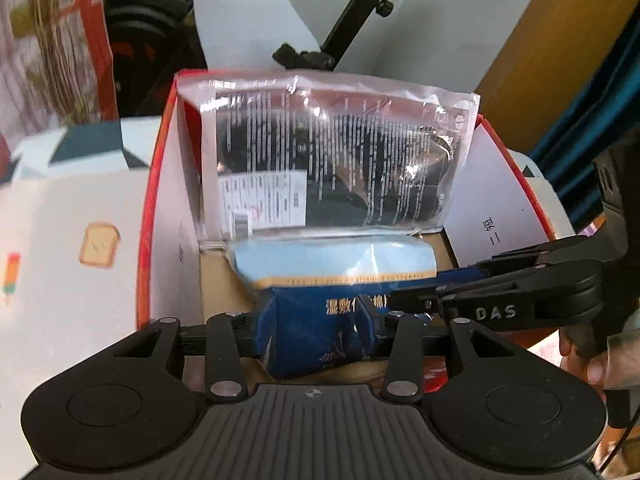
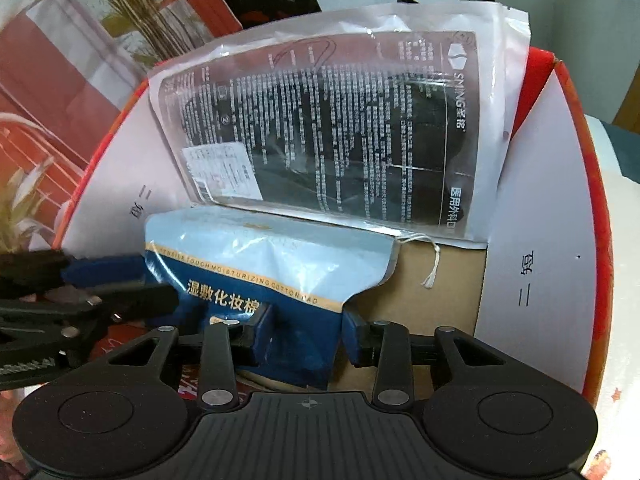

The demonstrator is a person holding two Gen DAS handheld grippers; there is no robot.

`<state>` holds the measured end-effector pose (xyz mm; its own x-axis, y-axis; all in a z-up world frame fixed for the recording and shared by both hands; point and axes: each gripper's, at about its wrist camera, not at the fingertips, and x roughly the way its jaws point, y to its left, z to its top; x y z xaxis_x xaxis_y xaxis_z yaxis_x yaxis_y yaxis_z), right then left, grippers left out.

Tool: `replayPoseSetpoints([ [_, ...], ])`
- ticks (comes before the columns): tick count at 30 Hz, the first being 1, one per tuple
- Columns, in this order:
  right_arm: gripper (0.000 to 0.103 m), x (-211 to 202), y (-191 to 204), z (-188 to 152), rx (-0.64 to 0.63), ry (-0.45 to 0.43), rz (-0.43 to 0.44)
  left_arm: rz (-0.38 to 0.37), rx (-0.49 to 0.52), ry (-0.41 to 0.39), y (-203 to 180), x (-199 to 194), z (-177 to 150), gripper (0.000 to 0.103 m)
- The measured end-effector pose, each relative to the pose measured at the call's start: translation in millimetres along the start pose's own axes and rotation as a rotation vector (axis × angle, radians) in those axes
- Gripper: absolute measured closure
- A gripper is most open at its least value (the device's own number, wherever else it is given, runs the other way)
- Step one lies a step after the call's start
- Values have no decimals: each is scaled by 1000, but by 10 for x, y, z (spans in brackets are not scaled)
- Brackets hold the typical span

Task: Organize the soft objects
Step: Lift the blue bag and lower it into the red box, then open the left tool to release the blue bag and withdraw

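Both claws pinch one blue cotton pad pack (image 1: 316,304) inside the red box (image 1: 160,184): left claw (image 1: 316,328), right claw (image 2: 306,340). Behind it, a clear mask bag (image 1: 332,152) leans upright.

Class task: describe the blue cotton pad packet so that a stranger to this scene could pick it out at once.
Find the red-rimmed cardboard box with white inner flaps. At its back leans a clear plastic pouch of black masks; in front of that sits the soft blue cotton pad packet. Unlike the clear pouch, it is opaque: pale blue above, dark blue below, with a gold band.
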<state>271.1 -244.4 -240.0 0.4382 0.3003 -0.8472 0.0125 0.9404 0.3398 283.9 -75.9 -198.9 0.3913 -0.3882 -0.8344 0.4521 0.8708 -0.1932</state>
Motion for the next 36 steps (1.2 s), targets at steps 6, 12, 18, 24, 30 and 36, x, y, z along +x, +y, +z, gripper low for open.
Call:
replayPoseSetpoints([
  [6,72,94,25,8,21,25,-9,37,48,-62,-89,-108,65,58],
  [12,72,152,160,-3,35,45,32,60,50,-76,-94,-83,59,60],
  [18,71,202,256,22,41,41,41,83,40,-94,-32,-141,55,59],
  [24,63,26,244,10,1,-29,-11,103,49,-120,-45,-218,34,59],
  [30,63,-402,279,-106,-115,-184,-60,143,72,-195,-138,-454,-124,59],
  [36,62,-767,274,-399,-175,-328,-29,128,89,-267,-205,-820,-470,58],
])
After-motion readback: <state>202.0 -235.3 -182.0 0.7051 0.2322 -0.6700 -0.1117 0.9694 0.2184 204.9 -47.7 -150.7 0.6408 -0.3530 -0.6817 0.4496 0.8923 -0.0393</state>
